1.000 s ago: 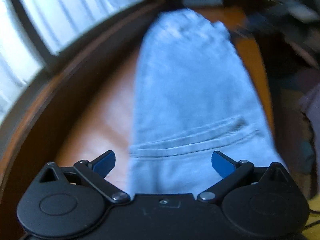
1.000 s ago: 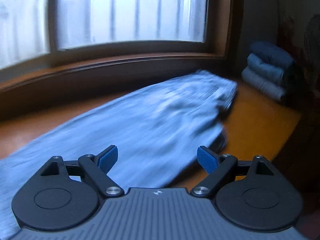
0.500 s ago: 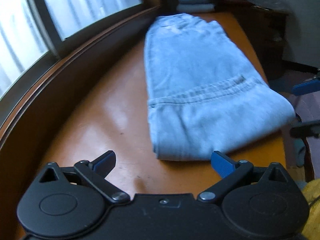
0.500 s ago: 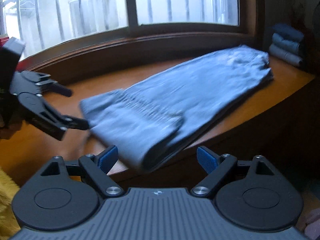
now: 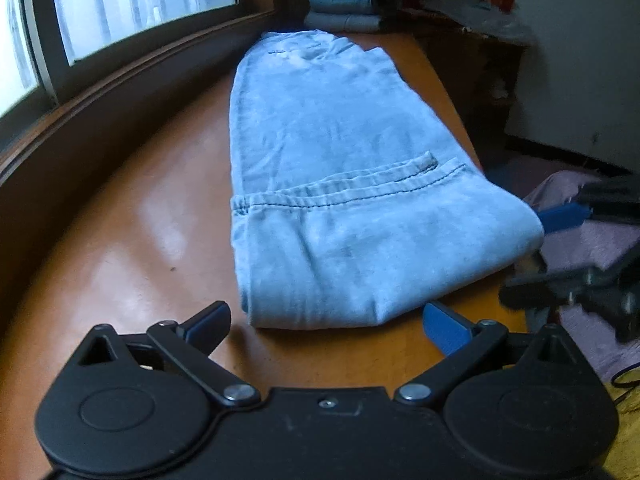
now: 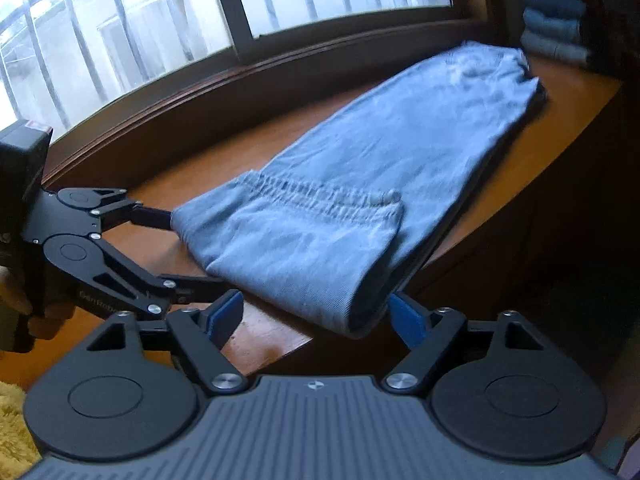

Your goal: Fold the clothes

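Note:
Light blue jeans (image 5: 340,152) lie folded lengthwise on the wooden table (image 5: 132,248), their doubled-over end nearest me. My left gripper (image 5: 328,324) is open just short of that end's left corner, and the fabric edge sits between its fingertips without touching them. In the right wrist view the left gripper (image 6: 176,248) flanks the same corner of the jeans (image 6: 360,184). My right gripper (image 6: 316,316) is at the corner that overhangs the table's front edge. Its jaws are closing with the cloth between them, and the pads stand apart from it. The right gripper (image 5: 536,256) also shows at the right of the left wrist view.
A stack of folded jeans (image 5: 344,4) (image 6: 556,28) stands at the table's far end. A window (image 5: 140,0) runs along the far side. Off the front edge lie a pinkish cloth (image 5: 592,240) and something yellow and fluffy (image 6: 12,420).
Both grippers have drawn back from over the jeans to the near folded end. The right one swung across to the overhanging corner, and its jaws have narrowed slightly.

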Available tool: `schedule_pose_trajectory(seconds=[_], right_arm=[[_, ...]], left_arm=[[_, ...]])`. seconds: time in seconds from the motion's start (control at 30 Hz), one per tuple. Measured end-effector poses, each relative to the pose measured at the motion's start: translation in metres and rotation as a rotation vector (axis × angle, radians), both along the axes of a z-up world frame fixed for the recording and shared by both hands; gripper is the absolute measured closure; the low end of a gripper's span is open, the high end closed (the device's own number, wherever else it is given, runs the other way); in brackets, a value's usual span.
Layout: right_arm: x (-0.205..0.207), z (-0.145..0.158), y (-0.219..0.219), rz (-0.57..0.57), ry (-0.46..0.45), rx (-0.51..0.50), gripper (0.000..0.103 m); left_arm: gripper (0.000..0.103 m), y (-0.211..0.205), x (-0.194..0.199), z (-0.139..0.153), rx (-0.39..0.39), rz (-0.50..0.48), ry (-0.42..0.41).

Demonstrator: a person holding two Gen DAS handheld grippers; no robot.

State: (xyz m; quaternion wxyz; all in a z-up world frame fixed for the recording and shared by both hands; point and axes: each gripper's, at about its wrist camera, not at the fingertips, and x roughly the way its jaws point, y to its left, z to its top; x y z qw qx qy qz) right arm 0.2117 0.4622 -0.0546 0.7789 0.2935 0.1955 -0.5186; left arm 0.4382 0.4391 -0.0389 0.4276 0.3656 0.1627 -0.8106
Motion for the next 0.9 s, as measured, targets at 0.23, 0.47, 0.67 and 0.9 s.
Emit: schedule_pose_trajectory(seconds=[0.23,0.47,0.67,0.9], right_arm=[[0.014,0.002,0.004,0.054,0.032,-0.027,0.021],[0.015,0.002,-0.001,0.080,0.044,-0.019,0.022],[0.018,0.003,0.000,0.103,0.098,-0.033,0.027],[0.001,0.004,-0.002,0.046,0.078,-0.034,0.071]], left_arm=[[0.000,-0.001,-0.001,-0.004,-0.019,0.004,0.036],[0.000,-0.002,-0.001,-0.005,-0.033,0.011,0.050],[0.000,-0.001,-0.001,-0.006,-0.037,0.014,0.053],[0.000,-0.001,-0.004,-0.004,-0.030,0.026,0.045]])
